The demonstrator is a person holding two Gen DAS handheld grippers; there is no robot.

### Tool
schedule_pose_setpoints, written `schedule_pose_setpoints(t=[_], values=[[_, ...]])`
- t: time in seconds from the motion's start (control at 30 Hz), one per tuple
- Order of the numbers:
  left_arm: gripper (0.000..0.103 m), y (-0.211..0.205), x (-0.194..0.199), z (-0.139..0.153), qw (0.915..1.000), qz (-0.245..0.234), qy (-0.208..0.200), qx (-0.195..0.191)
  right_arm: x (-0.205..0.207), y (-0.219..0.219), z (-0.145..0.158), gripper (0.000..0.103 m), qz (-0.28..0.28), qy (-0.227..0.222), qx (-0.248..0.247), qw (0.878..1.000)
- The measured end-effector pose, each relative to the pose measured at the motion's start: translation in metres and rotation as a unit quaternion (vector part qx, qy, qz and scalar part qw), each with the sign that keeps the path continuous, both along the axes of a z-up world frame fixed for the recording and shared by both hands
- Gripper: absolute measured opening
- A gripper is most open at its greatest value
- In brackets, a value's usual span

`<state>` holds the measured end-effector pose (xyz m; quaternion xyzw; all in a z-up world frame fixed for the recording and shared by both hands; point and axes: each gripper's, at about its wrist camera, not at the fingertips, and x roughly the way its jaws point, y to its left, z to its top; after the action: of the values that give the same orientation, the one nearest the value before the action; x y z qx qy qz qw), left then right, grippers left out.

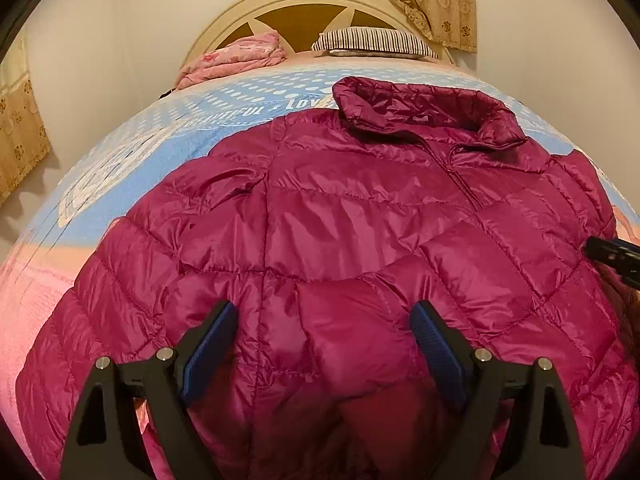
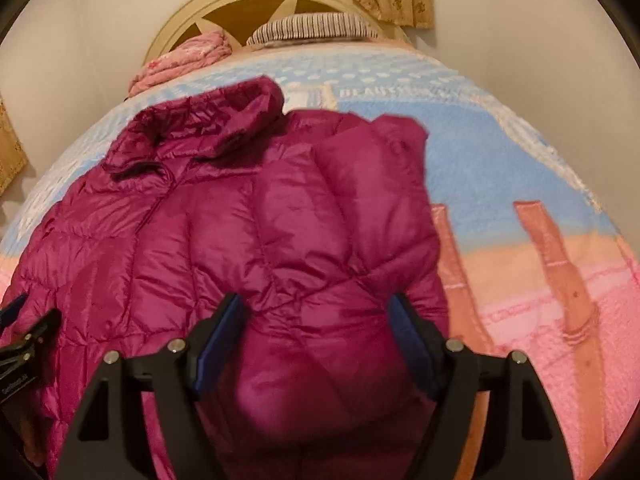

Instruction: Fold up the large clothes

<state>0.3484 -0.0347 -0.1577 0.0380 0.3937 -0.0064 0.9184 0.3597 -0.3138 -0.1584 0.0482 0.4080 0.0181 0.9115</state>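
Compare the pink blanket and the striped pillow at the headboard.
The pink blanket is a rumpled, floral heap, while the striped pillow lies flat with dark and pale stripes. The blanket sits left of the pillow. Both rest on the bed against the headboard, clear of the jacket.

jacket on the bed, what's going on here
A person holding a tool in each hand is folding a magenta puffer jacket laid front-up on the bed. Both sleeves look folded in over the body. The left tool and right tool hover open over its lower part, gripping nothing. The collar points toward the headboard.
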Motion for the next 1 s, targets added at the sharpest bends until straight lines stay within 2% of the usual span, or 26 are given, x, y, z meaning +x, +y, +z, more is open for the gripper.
schedule_pose_setpoints(t=[0.13, 0.27, 0.33, 0.43, 0.57, 0.8, 0.9, 1.0], values=[[0.089, 0.003, -0.005, 0.004, 1.0, 0.007, -0.002, -0.004, -0.023, 0.008, 0.008, 0.078, 0.001, -0.004, 0.016, 1.0], [0.089, 0.014, -0.019, 0.016, 0.9997, 0.013, 0.0, -0.019, -0.029, 0.036, -0.001, 0.083, 0.041, 0.01, -0.013, 0.999], [0.09, 0.025, -0.03, 0.022, 0.9997, 0.013, 0.003, -0.022, -0.028, 0.039, -0.011, 0.083, 0.042, 0.019, -0.027, 0.999], [0.089, 0.05, -0.049, 0.035, 0.9994, 0.026, -0.009, -0.022, -0.038, 0.04, 0.001, 0.083, 0.035, 0.007, -0.035, 0.999], [0.09, 0.105, -0.082, 0.051, 0.9964, 0.073, -0.041, -0.003, -0.064, 0.057, 0.02, 0.087, 0.057, -0.022, -0.038, 0.997], [0.089, 0.199, -0.115, 0.043, 0.9837, 0.173, -0.026, 0.041, -0.086, 0.094, 0.016, 0.088, 0.096, -0.035, -0.031, 0.994], [0.089, 0.238, -0.127, 0.033, 0.9757, 0.216, -0.004, 0.034, -0.093, 0.107, 0.006, 0.088, 0.098, -0.047, -0.055, 0.993], [0.089, 0.261, -0.136, 0.026, 0.9711, 0.238, 0.013, -0.006, -0.097, 0.115, -0.005, 0.088, 0.102, -0.039, -0.072, 0.991]])
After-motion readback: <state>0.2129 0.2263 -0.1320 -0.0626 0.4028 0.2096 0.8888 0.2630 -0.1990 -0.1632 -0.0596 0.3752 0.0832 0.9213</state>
